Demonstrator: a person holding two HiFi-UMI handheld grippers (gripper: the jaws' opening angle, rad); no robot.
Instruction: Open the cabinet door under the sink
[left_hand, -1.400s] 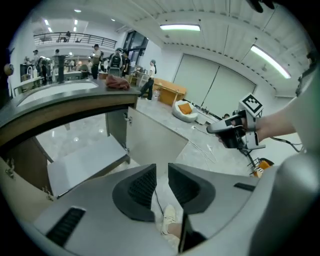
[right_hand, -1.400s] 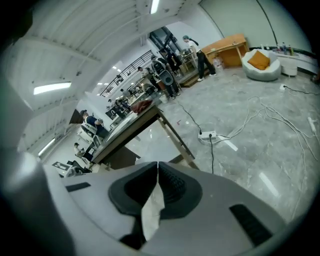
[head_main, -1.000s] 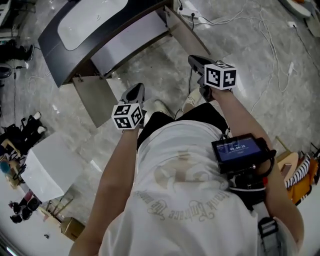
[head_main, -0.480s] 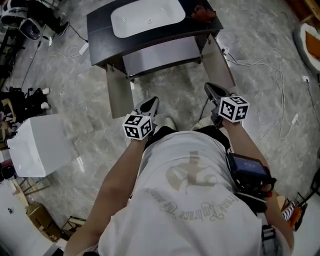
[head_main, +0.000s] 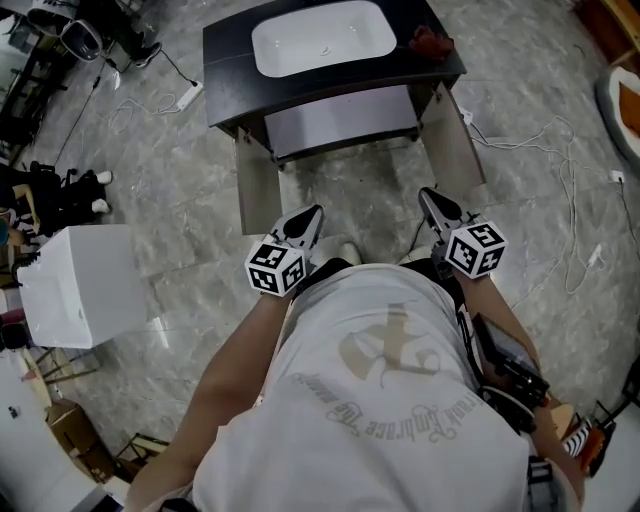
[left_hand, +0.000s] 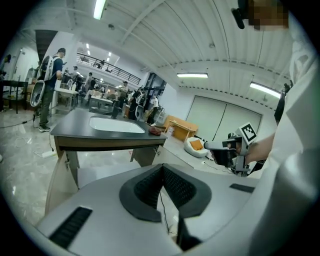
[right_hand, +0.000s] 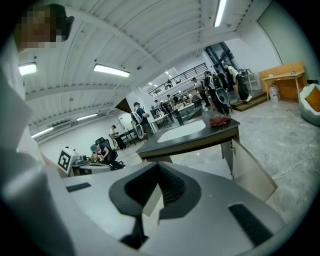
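The dark sink cabinet (head_main: 232, 60) with its white basin (head_main: 322, 38) stands at the top of the head view. Both beige doors under it are swung open: the left door (head_main: 257, 185) and the right door (head_main: 455, 145). My left gripper (head_main: 308, 218) and right gripper (head_main: 432, 200) hover close to my body, short of the doors and touching neither. Both are shut with nothing between the jaws. In the left gripper view the shut left gripper (left_hand: 162, 172) points at the cabinet (left_hand: 100, 135). The right gripper (right_hand: 159, 172) faces the open right door (right_hand: 250, 172).
A red cloth (head_main: 425, 40) lies on the countertop's right corner. A white box (head_main: 85, 285) stands on the floor at the left, with a cardboard box (head_main: 75, 430) nearer. White cables (head_main: 540, 140) trail over the floor on the right. People and desks fill the background.
Both grippers have drawn back from the cabinet toward my body and risen. The head view has swung so the cabinet sits square at the top. Both doors stay open.
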